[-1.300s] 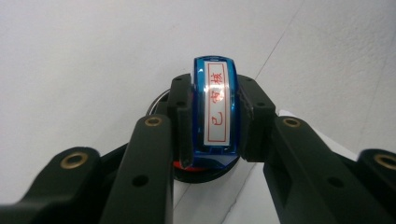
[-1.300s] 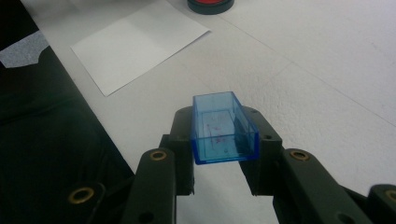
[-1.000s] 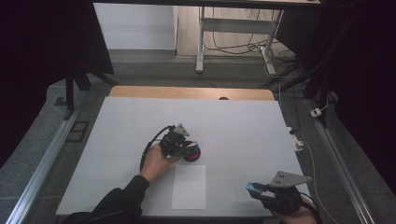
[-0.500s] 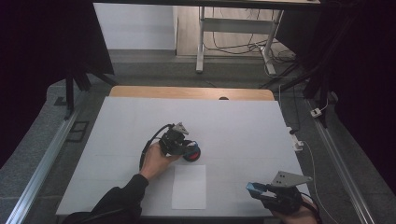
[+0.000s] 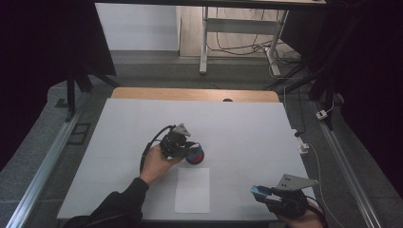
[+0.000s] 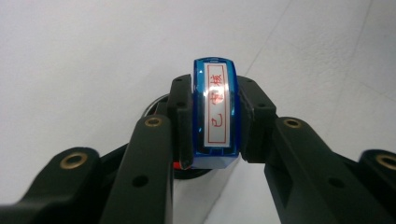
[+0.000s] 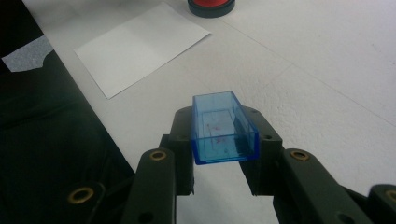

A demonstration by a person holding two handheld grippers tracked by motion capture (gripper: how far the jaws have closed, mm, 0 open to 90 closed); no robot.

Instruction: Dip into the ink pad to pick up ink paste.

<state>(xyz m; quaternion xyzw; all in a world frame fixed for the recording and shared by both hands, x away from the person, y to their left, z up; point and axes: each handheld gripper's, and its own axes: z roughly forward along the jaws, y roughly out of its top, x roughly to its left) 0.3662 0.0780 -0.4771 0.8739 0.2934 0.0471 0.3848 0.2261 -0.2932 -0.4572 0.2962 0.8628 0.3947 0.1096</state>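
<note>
Left hand-held gripper (image 6: 212,135) clamps stamp (image 6: 215,112) directly over ink pad (image 5: 195,155); right hand-held gripper (image 7: 224,154) clamps blue cap (image 7: 224,128), paper (image 5: 192,189) lying between them.

1. a lab or recording workspace: a tabletop (image 5: 237,128) covered in plain white sheeting, flanked by metal rails (image 5: 43,166).
2. dark curtains (image 5: 43,57) hang on both sides.
3. loose cables (image 5: 237,45) lie on the floor behind, beneath a white metal frame (image 5: 205,38).
</note>
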